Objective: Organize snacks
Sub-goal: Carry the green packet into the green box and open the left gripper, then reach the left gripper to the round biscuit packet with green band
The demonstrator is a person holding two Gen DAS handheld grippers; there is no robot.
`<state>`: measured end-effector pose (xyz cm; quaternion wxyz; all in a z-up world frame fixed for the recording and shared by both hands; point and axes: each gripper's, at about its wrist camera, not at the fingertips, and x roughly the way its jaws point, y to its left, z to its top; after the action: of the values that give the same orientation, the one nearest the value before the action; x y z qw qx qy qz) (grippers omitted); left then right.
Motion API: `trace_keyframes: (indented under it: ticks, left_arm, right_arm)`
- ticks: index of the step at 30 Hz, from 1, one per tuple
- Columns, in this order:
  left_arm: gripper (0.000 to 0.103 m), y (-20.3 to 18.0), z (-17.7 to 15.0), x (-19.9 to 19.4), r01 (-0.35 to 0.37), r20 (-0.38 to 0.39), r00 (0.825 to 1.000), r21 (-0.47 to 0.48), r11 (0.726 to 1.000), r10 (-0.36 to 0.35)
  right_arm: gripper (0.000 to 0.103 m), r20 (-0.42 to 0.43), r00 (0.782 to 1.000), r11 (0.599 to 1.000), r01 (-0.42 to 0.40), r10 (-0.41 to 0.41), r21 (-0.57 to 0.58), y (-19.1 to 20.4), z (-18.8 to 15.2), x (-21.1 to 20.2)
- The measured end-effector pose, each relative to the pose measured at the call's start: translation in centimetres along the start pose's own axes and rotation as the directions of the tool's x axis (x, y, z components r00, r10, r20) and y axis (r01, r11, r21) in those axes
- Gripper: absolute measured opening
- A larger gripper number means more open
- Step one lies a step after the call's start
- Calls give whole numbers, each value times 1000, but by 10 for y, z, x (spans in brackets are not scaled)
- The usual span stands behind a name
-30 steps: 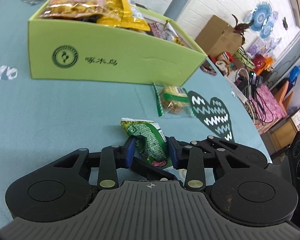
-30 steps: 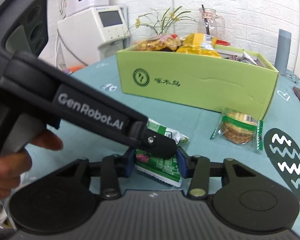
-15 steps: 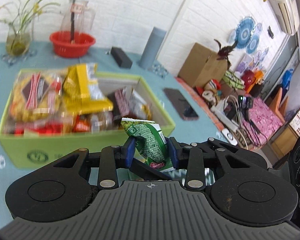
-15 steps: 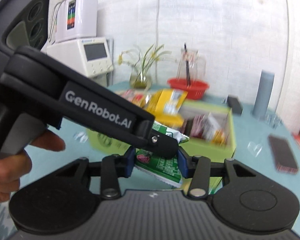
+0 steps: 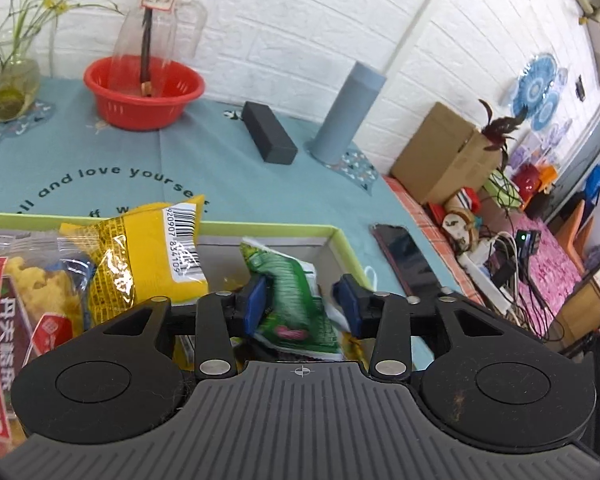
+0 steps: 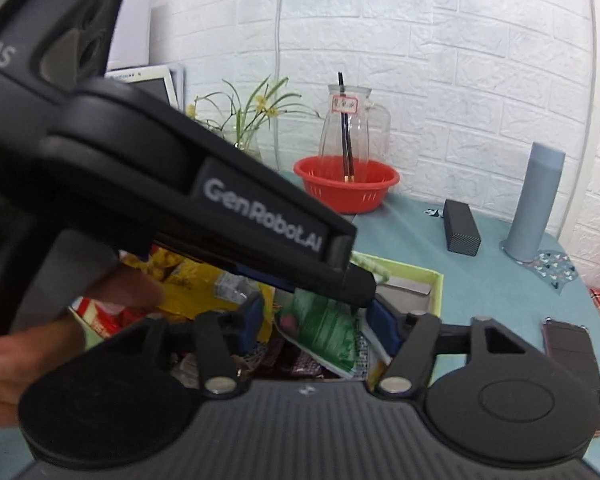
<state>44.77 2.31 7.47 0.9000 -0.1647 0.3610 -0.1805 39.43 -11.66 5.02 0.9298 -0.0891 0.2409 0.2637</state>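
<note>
Both my tongs hang over the lime-green box (image 5: 342, 240), and both are opening. My left gripper (image 5: 302, 306) stands narrowly parted: the green snack packet (image 5: 296, 300) sits between its blue pads (image 5: 256, 304), leaning on the left pad, with a gap at the right one. My right gripper (image 6: 320, 322) is wider; the same green packet (image 6: 328, 332) hangs between its pads, and I cannot tell whether either pad touches it. My left tool crosses that view, marked "GenRobot.AI", with my hand (image 6: 40, 340) under it. In the box, at the left, a clear bag (image 5: 20, 308) reads "DANCO GALETTE"; beside it a yellow bag (image 5: 152, 256) shows a barcode. The teal tablecloth (image 5: 220, 176) beyond reads "and love yourself".
</note>
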Motion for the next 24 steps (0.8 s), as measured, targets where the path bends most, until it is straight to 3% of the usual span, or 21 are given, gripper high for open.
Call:
trace_keyframes:
  ticks: [1,4,7,10,12,15,18,20,24]
  left_arm:
    - [39,3,-1,1,1,7,1000,-4,1000,-1]
    - [51,2,-2,-15,20,70,997,10,1000,-21]
    - [68,-7,-9,-51,20,158,987,46,999,-28]
    - [71,-13,-27,-88,60,196,978,80,995,-74]
    - [76,-12,-49,-108,91,190,976,82,992,-106]
    - [76,-8,-83,-113,115,123,985,43,992,-120]
    - [68,-5,-108,-88,119,-17,993,-6,993,-119]
    - [56,-3,-115,-61,126,-109,986,-21,992,-127]
    - [53,-5,-114,-27,97,-193,976,-28,995,-101]
  right_arm:
    - [81,4,1000,1000,3,-3,0,-1,0,1]
    - [90,41,999,1000,24,-24,-1,-4,-3,-9]
    - [93,114,992,999,49,-49,11,-5,-7,-49]
    - [93,177,983,998,49,-55,40,-5,-23,-96]
    - [94,139,990,998,5,-14,66,-5,-42,-112]
    - [94,6,999,993,-53,52,103,-5,-71,-102]
    - [94,-114,993,996,-30,40,89,2,-94,-79]
    - [94,-151,988,996,-32,45,83,1,-102,-61]
    - [93,-155,986,997,-50,59,64,1,-100,-36]
